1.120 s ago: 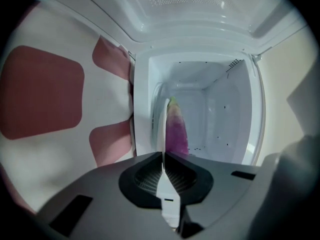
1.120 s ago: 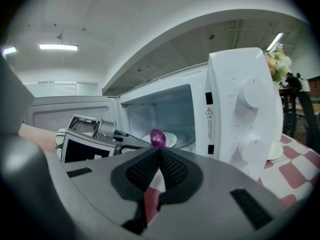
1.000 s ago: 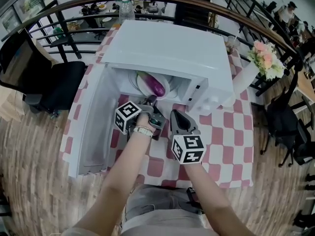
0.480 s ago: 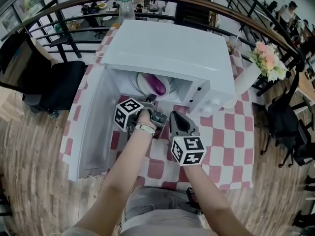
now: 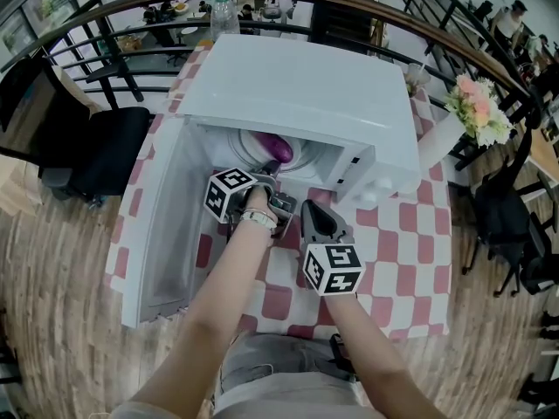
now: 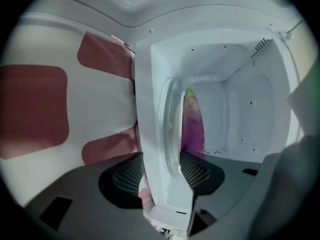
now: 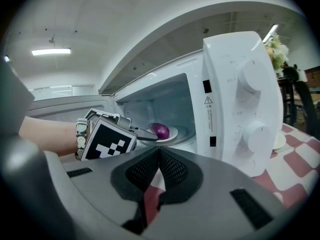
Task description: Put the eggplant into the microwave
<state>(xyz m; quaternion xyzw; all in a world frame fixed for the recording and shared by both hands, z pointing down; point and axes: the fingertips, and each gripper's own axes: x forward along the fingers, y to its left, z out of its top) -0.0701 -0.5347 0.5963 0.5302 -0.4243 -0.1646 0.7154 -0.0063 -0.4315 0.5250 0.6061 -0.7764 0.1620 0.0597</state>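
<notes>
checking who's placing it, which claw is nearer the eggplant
Left. The left claw is at the mouth of the microwave, jaws opening around the plate rim, short of the eggplant; the right claw sits shut outside, further back.

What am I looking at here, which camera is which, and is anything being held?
No robot arm: a person holds a two-jaw gripper in each hand. The head view looks down from the person's head; each gripper view looks along that gripper's jaws. An open microwave stands on a checked tablecloth, with the eggplant lying on a white plate inside. The left gripper is opening its jaws, the plate's rim between them, not gripped. The right gripper is shut and empty, in front of the microwave.
</notes>
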